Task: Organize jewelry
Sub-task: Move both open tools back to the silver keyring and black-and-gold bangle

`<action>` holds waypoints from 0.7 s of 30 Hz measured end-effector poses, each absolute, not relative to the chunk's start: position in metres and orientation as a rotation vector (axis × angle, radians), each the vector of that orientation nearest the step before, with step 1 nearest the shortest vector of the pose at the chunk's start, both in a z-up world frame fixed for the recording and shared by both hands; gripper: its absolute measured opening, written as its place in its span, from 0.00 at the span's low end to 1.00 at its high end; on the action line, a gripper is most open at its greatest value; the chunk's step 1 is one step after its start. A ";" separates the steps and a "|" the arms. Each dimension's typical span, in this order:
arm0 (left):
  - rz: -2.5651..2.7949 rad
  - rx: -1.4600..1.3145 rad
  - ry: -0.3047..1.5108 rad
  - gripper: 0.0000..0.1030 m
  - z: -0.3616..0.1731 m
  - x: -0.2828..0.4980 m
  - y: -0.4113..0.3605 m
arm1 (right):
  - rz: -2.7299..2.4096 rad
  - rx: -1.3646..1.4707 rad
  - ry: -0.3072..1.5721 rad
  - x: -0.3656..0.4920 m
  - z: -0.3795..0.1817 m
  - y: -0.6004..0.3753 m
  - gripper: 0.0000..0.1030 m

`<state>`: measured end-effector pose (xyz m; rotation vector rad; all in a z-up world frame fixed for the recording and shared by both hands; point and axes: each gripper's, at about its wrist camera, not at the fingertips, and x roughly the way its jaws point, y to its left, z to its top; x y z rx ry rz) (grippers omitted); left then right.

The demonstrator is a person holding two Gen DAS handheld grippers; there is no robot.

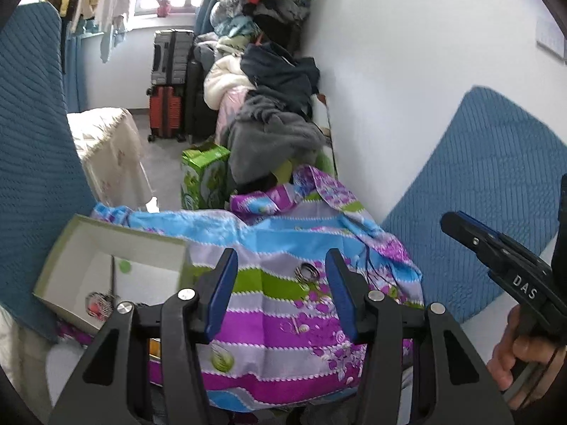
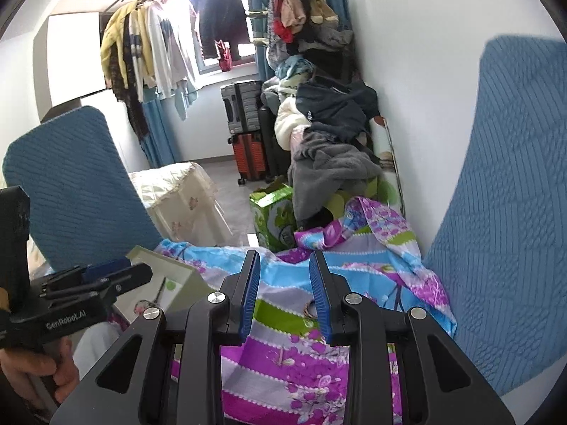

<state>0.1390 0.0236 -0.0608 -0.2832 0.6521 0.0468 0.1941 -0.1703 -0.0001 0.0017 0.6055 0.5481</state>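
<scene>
Lying on the soft cloth (image 1: 283, 304), the small bracelet (image 1: 307, 272) is looking light and slippery, while both empty grippers, left gripper (image 1: 281, 287) half-wide and right gripper (image 2: 285, 294) narrow, are hovering above its rim.

I see a coiled metallic bracelet (image 1: 307, 272) lying flat on the striped floral cloth (image 1: 283, 304). An open pale green box (image 1: 106, 265) left of it holds a red-and-silver piece (image 1: 97, 305).

A lived-in bedroom in a home. Clothes hang on a rail (image 2: 149, 53) by the window (image 2: 226, 56), stacked suitcases (image 2: 244, 131) stand against the far wall, and a heap of garments and bedding (image 2: 326, 134) lies along the white wall. A floral patterned cloth (image 1: 283, 304) covers the near surface, flanked by blue quilted cushions (image 2: 506, 212).
</scene>
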 end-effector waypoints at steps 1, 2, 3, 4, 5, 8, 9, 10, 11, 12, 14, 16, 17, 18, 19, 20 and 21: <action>0.048 -0.285 0.658 0.51 -0.066 0.139 0.020 | 0.545 0.002 0.609 0.195 -0.007 -0.174 0.26; 0.045 -0.292 0.666 0.51 -0.072 0.140 0.016 | 0.541 0.002 0.615 0.196 -0.012 -0.177 0.26; 0.042 -0.296 0.668 0.51 -0.076 0.141 0.013 | 0.540 0.005 0.620 0.197 -0.019 -0.180 0.26; 0.045 -0.296 0.670 0.51 -0.080 0.143 0.011 | 0.542 0.007 0.619 0.199 -0.022 -0.182 0.26; 0.045 -0.296 0.680 0.51 -0.088 0.146 0.007 | 0.543 0.005 0.617 0.201 -0.028 -0.184 0.26; 0.057 -0.304 0.699 0.51 -0.105 0.150 -0.004 | 0.546 0.008 0.625 0.210 -0.046 -0.190 0.26; 0.065 -0.304 0.701 0.51 -0.111 0.151 -0.007 | 0.551 0.010 0.626 0.213 -0.053 -0.193 0.26; 0.073 -0.306 0.706 0.51 -0.116 0.153 -0.010 | 0.553 0.008 0.630 0.216 -0.058 -0.194 0.26; 0.077 -0.309 0.714 0.51 -0.123 0.155 -0.013 | 0.553 0.003 0.639 0.219 -0.065 -0.194 0.26; 0.082 -0.310 0.716 0.51 -0.127 0.156 -0.015 | 0.560 -0.001 0.644 0.223 -0.071 -0.195 0.26; 0.103 -0.321 0.718 0.51 -0.138 0.158 -0.020 | 0.575 -0.013 0.644 0.230 -0.083 -0.196 0.26; 0.118 -0.332 0.719 0.51 -0.146 0.160 -0.024 | 0.583 -0.021 0.654 0.235 -0.094 -0.197 0.26; 0.121 -0.333 0.721 0.51 -0.151 0.162 -0.027 | 0.588 -0.025 0.663 0.239 -0.101 -0.197 0.26; 0.128 -0.328 0.721 0.51 -0.154 0.164 -0.030 | 0.593 -0.030 0.667 0.242 -0.106 -0.197 0.26; 0.135 -0.325 0.724 0.51 -0.158 0.167 -0.032 | 0.602 -0.038 0.671 0.247 -0.112 -0.197 0.26; 0.140 -0.331 0.730 0.51 -0.163 0.170 -0.034 | 0.609 -0.041 0.673 0.250 -0.116 -0.197 0.26; 0.151 -0.339 0.736 0.51 -0.168 0.172 -0.036 | 0.619 -0.042 0.675 0.253 -0.120 -0.197 0.26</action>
